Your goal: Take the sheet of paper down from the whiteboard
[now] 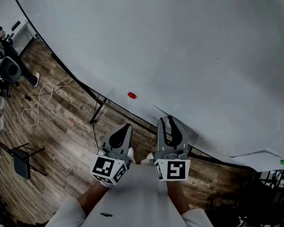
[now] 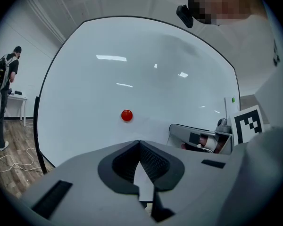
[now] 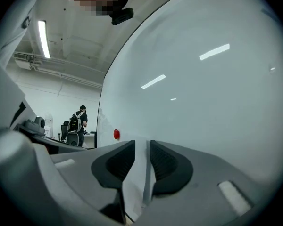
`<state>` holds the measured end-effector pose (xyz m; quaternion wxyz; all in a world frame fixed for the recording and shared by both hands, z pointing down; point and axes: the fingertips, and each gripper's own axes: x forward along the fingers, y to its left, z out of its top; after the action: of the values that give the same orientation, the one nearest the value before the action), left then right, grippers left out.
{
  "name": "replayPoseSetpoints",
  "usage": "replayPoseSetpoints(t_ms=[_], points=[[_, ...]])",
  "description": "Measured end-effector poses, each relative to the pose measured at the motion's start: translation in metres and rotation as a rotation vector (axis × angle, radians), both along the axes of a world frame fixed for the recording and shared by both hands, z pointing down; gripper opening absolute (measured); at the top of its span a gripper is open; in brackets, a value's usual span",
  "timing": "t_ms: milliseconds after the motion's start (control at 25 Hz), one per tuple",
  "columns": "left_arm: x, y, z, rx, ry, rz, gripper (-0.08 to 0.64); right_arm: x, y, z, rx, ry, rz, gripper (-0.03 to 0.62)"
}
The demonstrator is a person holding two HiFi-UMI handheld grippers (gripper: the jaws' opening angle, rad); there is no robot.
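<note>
Left gripper view: the left tongs (image 2: 139, 144) are seen closed on a thin edge of the sheet of paper (image 2: 142, 180). The right tongs (image 3: 142, 144) are clamped on the same sheet. It is held between both, near the whiteboard (image 1: 189, 46), where a red magnet (image 1: 131, 95) is stuck.

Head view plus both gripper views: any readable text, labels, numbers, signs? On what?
No readable text anywhere.
Whiteboard: blank, no writing.
Marker cube on the left gripper: black-and-white square code, no letters or digits.
Marker cube on the right gripper: the same kind of code.
Small dark mark low in the head view: too small to read.
</note>
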<state>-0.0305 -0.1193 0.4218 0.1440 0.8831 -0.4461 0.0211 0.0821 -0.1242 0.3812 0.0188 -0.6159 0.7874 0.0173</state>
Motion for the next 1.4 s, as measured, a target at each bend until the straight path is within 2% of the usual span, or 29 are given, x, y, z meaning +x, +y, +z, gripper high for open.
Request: replayPoseSetpoints(t_ms=[480, 640, 1120, 1400], points=[[-0.006, 0.001, 0.0, -0.006, 0.003, -0.015, 0.006, -0.009, -0.012, 0.009, -0.026, 0.009, -0.036, 0.086], [-0.009, 0.003, 0.0, -0.003, 0.006, -0.026, 0.006, -0.002, -0.012, 0.009, -0.029, 0.009, -0.02, 0.015], [-0.006, -0.001, 0.001, 0.007, 0.009, -0.054, 0.006, -0.004, -0.007, 0.009, -0.035, -0.024, -0.061, 0.009], [0.0, -0.003, -0.007, 0.024, 0.006, -0.044, 0.009, -0.004, -0.003, 0.003, -0.024, -0.029, -0.071, 0.009]])
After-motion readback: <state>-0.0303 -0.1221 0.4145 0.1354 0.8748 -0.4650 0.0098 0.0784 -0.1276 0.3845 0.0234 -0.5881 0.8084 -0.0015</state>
